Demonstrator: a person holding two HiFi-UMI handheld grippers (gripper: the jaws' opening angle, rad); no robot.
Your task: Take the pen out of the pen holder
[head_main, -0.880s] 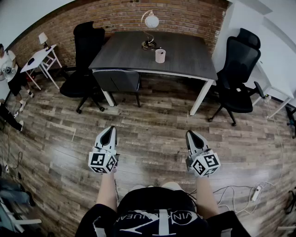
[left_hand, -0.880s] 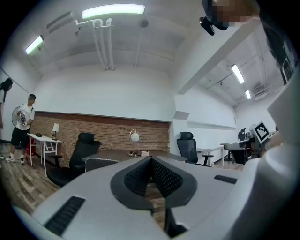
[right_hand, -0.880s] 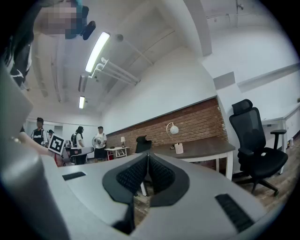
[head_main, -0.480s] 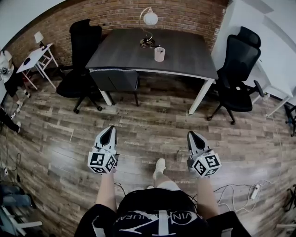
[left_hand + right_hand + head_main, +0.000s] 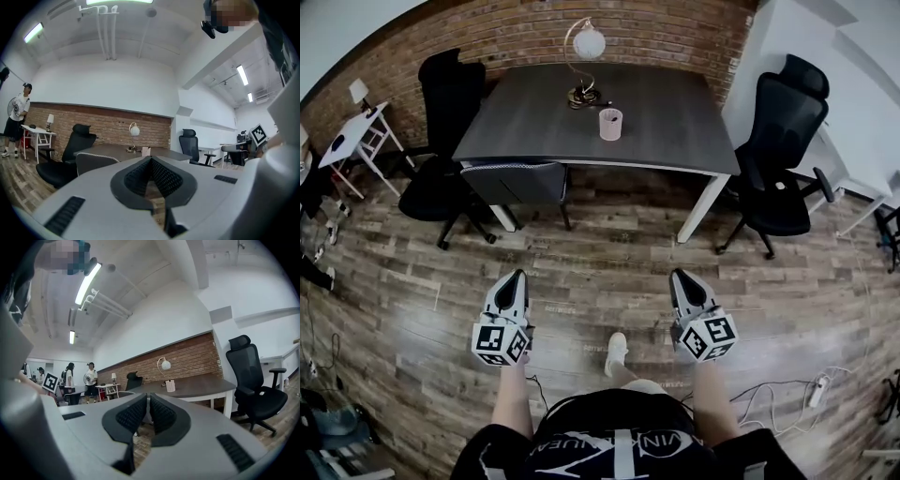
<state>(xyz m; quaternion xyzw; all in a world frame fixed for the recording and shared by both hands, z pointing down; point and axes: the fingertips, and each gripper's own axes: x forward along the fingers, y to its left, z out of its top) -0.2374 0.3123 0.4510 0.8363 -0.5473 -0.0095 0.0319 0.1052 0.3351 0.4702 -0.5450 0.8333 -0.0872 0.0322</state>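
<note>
The pen holder (image 5: 610,124), a small pale cup, stands on the dark table (image 5: 675,112) far ahead; whether a pen sticks out of it is too small to tell. It also shows small in the left gripper view, pen holder (image 5: 146,151), and in the right gripper view, pen holder (image 5: 170,386). My left gripper (image 5: 517,276) and right gripper (image 5: 679,275) are held level over the wooden floor, well short of the table. The left gripper (image 5: 151,160) has its tips together and holds nothing. The right gripper (image 5: 148,397) is shut and empty too.
A desk lamp (image 5: 586,42) stands behind the cup. A grey chair (image 5: 516,178) is tucked under the table, with black office chairs to its left (image 5: 441,141) and right (image 5: 783,141). A power strip (image 5: 816,389) with cables lies at the floor's right. People (image 5: 89,378) stand far left.
I have walked forward: the table and cup sit lower and nearer in the head view, and a shoe shows between the grippers. Both grippers keep their pose and stay shut.
</note>
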